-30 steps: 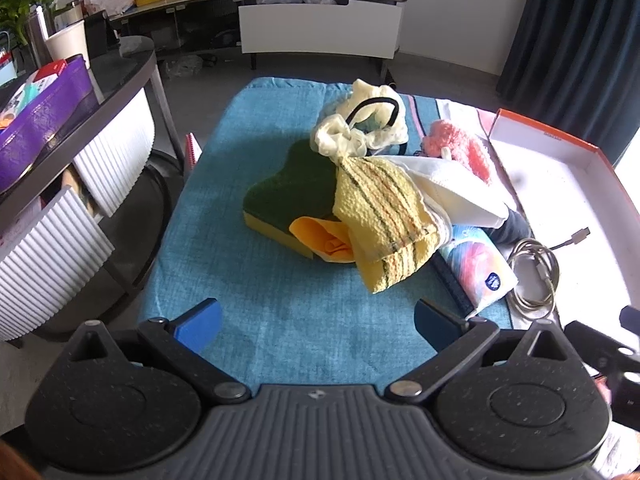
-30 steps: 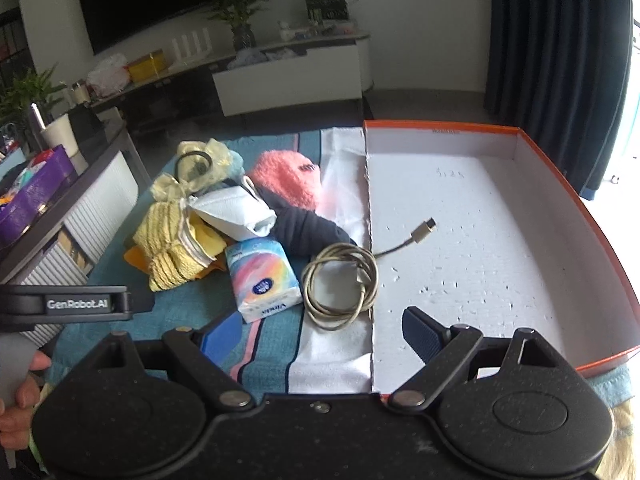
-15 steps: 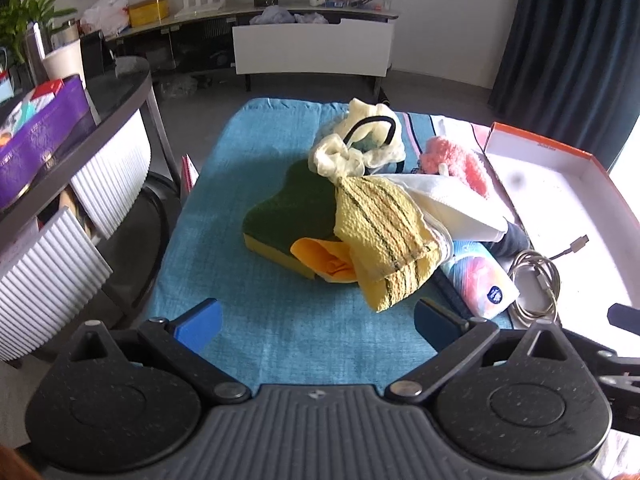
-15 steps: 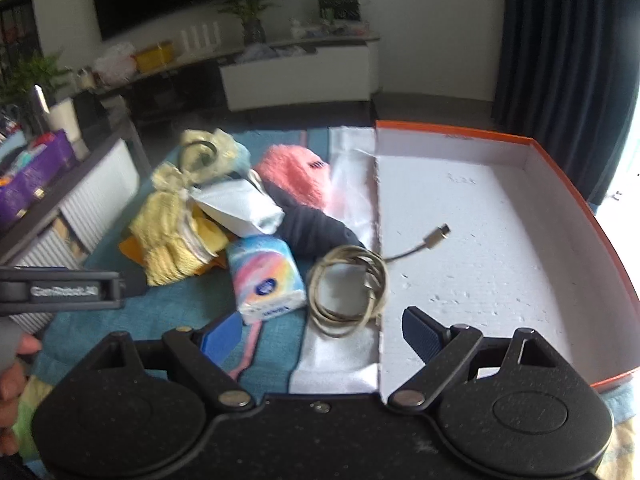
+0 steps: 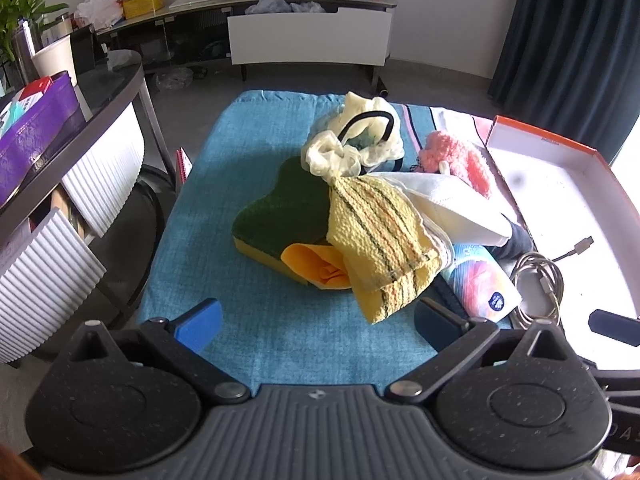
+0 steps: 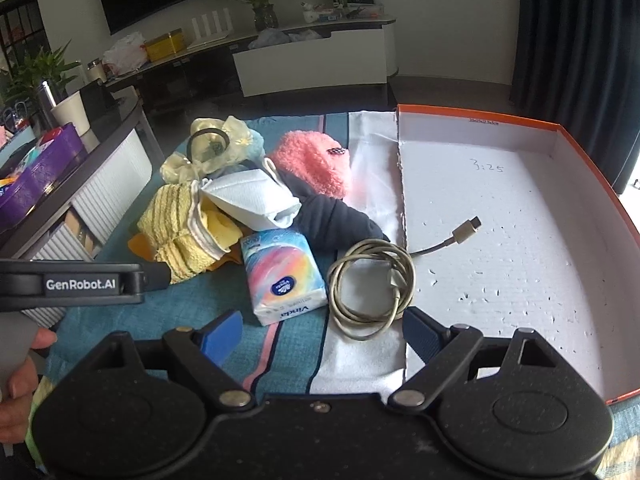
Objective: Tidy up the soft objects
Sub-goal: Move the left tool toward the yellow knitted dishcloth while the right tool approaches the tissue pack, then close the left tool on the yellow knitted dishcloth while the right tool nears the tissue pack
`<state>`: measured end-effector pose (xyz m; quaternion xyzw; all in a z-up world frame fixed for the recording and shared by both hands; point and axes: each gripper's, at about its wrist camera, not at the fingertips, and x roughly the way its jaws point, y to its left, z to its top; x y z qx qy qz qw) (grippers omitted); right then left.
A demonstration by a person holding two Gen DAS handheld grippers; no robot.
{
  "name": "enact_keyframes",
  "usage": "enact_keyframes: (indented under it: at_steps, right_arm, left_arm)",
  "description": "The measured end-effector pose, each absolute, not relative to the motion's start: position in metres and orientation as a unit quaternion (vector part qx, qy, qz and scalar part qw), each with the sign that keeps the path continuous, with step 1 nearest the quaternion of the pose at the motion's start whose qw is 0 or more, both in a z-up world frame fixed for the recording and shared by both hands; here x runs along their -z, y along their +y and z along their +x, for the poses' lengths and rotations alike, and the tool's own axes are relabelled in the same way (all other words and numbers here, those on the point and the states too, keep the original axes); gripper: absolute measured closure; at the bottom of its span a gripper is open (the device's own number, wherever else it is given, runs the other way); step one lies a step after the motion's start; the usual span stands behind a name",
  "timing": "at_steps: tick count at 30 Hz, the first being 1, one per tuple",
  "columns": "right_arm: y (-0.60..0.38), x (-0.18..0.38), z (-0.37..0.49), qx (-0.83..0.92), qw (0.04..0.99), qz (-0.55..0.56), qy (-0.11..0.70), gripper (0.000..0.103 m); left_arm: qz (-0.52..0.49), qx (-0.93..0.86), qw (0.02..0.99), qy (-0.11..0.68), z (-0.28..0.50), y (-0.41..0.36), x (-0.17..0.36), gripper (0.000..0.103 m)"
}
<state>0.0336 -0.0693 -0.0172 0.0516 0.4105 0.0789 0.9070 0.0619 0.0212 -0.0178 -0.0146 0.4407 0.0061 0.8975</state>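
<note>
**A:** Standing right by the table here. Both tools are empty: the left hand-held gripper (image 5: 318, 318) has its jaws spread wide over bare blue cloth (image 5: 248, 184), and the right hand-held gripper (image 6: 322, 326) is just as wide, hanging over the near loop of the coiled cable (image 6: 370, 286).

**B:** So where's the soft stuff?

**A:** All in one heap mid-table, left of the orange-rimmed box (image 6: 592, 184). Nearest is the tissue pack (image 6: 284, 276), just beside the cable. I'd guess it's light and squishy with slick wrap, so pinch across the short sides. Behind it the yellow striped cloth (image 5: 380, 236) is draped over the green-topped sponge (image 5: 288, 208); limp, so grab a bunched fold, not a flat edge, or it'll probably drag its neighbours along.

**B:** And the rest?

**A:** White face mask (image 6: 252, 198) on top of the dark sock (image 6: 340, 220), looks feather-light, take the body rather than the ear loop. Further back the pink fluffy thing (image 6: 316, 164) and the cream scrunchies (image 5: 352, 148) round a black hair tie. All should compress fine.

**B:** The box?

**A:** Nothing in it except the cable's plug end poking over the wall. The cloth might ruck up if dragged. Beyond: a side table (image 5: 100, 92) on the left, TV console (image 6: 312, 60), dark curtains (image 6: 580, 40).
</note>
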Motion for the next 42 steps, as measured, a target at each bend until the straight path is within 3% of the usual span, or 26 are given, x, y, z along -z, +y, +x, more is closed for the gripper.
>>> enact_keyframes:
  at_steps: [34,39,41,42]
  right_arm:
    - [-0.069,0.028,0.051,-0.074,0.900,0.042,0.427,0.001]
    - [-0.067,0.030,0.054,-0.079,0.899,0.040,0.429,0.001]
    - [-0.066,0.031,0.055,-0.084,0.898,0.040,0.430,0.001]
    - [-0.065,0.032,0.056,-0.086,0.897,0.039,0.432,0.001]
  left_arm:
    - [-0.008,0.006,0.899,0.439,0.084,0.014,0.026,0.001]
    - [-0.018,0.013,0.894,0.447,0.094,0.013,0.031,0.013]
    - [-0.025,0.023,0.892,0.450,0.098,0.014,0.033,0.029]
    - [-0.029,0.035,0.889,0.455,0.101,0.015,0.035,0.030]
